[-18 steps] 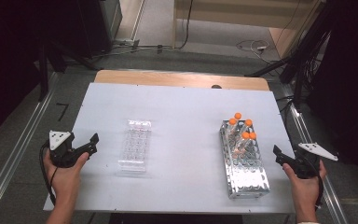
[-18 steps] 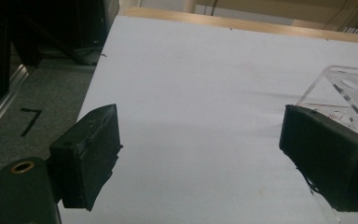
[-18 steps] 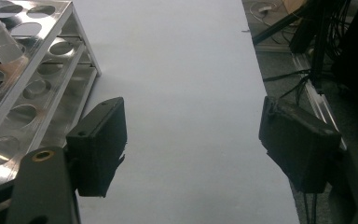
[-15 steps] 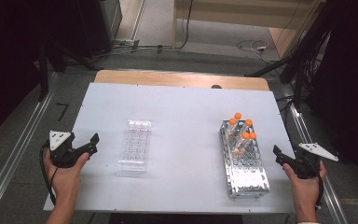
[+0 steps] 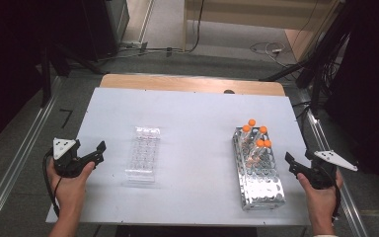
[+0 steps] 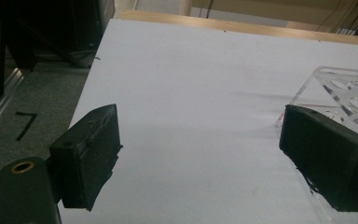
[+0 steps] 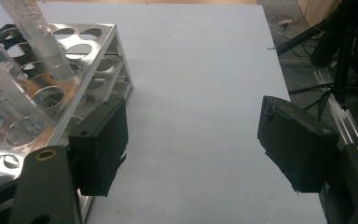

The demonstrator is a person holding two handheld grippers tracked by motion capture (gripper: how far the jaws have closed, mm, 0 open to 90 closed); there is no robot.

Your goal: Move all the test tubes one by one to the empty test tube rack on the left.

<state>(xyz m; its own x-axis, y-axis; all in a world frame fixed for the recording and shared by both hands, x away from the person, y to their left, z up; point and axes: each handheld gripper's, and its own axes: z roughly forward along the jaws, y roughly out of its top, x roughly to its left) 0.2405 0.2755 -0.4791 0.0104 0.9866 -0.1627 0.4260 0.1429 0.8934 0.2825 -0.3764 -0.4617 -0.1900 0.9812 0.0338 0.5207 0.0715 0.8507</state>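
White matte counter (image 5: 192, 123) with a wood strip along its far edge, dark floor and cables around. Clear plastic rack (image 5: 143, 154), rectangular with round wells, sits left of centre. Shiny perforated metal rack (image 5: 259, 170) sits at right, holding clear tubes with orange caps (image 5: 255, 133) at its far end. Left gripper (image 5: 95, 152) at left edge, jaws apart, nothing between. Right gripper (image 5: 292, 163) just beside metal rack, jaws apart, nothing held.

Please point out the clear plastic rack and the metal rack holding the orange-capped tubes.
Clear plastic rack (image 5: 142, 154): high view, middle of its top plate.
Metal rack (image 5: 262, 185): high view, empty near part of its top plate.
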